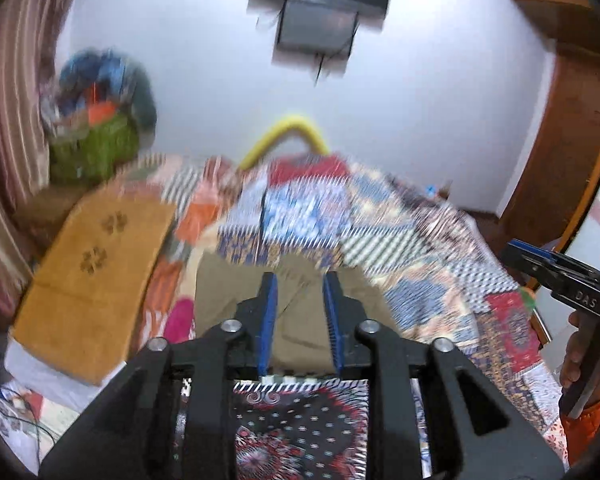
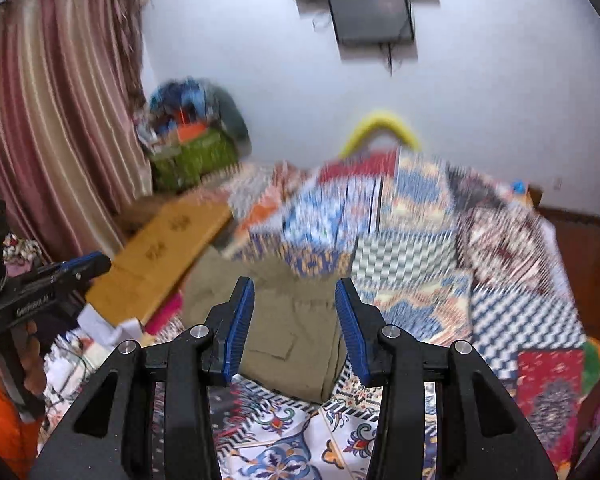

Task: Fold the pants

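Observation:
Khaki pants lie in a folded pile on the patterned bedspread, seen in both wrist views. My left gripper is open and empty, held above the near part of the pants. My right gripper is open and empty, also above the pants; it shows at the right edge of the left wrist view. The left gripper shows at the left edge of the right wrist view. Both views are motion-blurred.
A tan cardboard box lies left of the pants. A green basket of clothes stands at the back left by a striped curtain. A yellow curved object sits at the bed's far end. A wooden door frame is on the right.

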Demonstrator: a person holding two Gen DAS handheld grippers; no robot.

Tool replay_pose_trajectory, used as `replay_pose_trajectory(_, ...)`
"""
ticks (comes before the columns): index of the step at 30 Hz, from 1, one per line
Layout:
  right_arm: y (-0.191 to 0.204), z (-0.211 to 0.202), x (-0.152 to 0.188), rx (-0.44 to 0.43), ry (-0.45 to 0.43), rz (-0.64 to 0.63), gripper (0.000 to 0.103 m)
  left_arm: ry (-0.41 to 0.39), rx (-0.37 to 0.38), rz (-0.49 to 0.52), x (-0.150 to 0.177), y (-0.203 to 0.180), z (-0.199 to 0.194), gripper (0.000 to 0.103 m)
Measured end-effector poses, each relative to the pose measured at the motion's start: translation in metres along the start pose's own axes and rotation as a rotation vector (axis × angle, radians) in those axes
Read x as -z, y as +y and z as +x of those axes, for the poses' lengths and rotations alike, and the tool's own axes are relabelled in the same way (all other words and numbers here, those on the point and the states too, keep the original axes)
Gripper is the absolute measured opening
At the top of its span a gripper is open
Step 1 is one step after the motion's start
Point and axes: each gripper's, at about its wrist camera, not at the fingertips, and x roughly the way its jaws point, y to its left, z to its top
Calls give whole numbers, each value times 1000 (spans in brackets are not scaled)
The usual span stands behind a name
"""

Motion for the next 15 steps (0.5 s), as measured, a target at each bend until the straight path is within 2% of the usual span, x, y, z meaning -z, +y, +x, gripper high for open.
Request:
replay_pose_trajectory(1, 6, -14, -3, -6, -29, -4, 39, -37, 7, 12, -3, -9, -19, 33)
replay_pose_trajectory(4, 25, -60, -9, -18, -113, -20, 39, -140, 14, 35, -6, -34, -75, 35)
replay_pose_trajectory(5, 33, -77, -10, -21, -144, -28, 39, -164, 19, 37, -6, -40, -90, 37)
replay_pose_trajectory(7, 45, -104, -9, -27, -190, -46, 39, -219, 37, 39, -4, -53, -125, 45)
replay_pose_trajectory(10, 62, -145, -4, -29, -262, -75, 39, -296, 25, 56, 2, -72, -171, 48)
replay_pose_trajectory(13, 73, -181, 5, -37, -319, -88, 44, -359, 24, 60, 14, -88, -212, 59)
replay_pose_trajectory(15, 79, -202, 11, -41, -353, -91, 49, -389, 22, 62, 21, -96, -234, 63)
